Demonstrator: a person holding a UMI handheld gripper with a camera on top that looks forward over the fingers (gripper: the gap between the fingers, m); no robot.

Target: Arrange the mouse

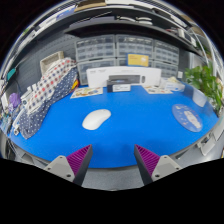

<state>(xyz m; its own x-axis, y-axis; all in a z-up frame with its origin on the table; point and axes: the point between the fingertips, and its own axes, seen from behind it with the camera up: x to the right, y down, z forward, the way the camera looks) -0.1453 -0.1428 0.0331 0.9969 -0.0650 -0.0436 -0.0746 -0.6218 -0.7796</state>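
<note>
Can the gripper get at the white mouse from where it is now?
Probably yes. The white mouse lies alone on the blue table, beyond the open gripper and slightly left of its line. Nothing sits between them; the grey disc is well off to the right.

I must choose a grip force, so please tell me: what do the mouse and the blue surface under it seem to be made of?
Mouse: likely hard plastic, white and smooth, judging by its even, rounded shell. Blue surface: seems a matte mat or cloth cover, since it shows almost no glare; which one, I cannot tell. The gripper is open, its fingers well short of the mouse.
</note>
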